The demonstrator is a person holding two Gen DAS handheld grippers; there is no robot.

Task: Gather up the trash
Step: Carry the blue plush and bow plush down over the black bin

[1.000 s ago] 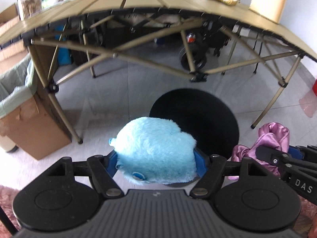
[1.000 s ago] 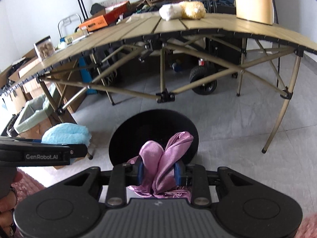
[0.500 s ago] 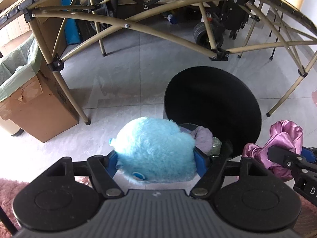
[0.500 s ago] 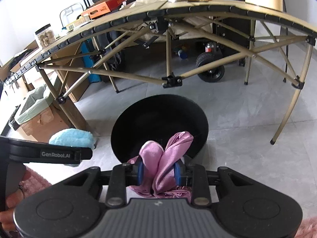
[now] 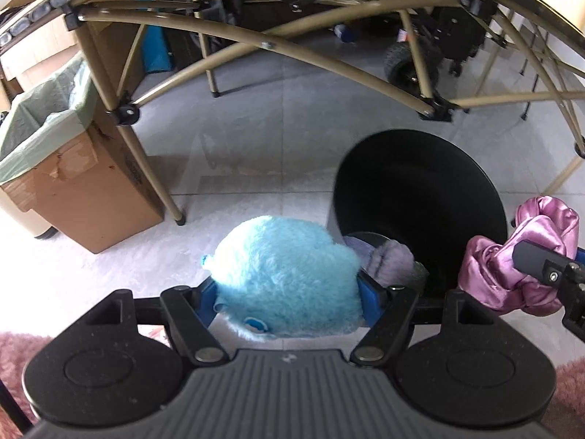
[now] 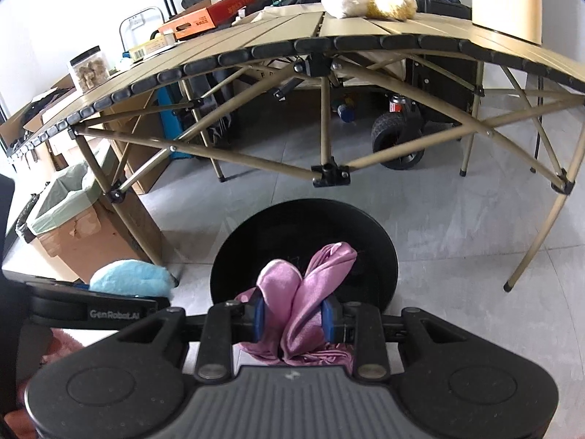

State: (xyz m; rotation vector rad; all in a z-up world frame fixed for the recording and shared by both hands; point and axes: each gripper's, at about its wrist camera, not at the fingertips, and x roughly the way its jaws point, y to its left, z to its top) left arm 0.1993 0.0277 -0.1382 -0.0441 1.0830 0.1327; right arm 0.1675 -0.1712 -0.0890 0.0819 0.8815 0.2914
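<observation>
On my far left I see a cardboard box lined with a green bag, standing on the floor against a leg of the folding table. My left claw is pinching a fluffy blue plush, held just beside the near rim of the black bin and outside it. Inside the bin, low down, I make out a pale purple fuzzy item. To the right, my right claw is clamped on a pink satin cloth, its upper folds showing against the bin's dark mouth.
</observation>
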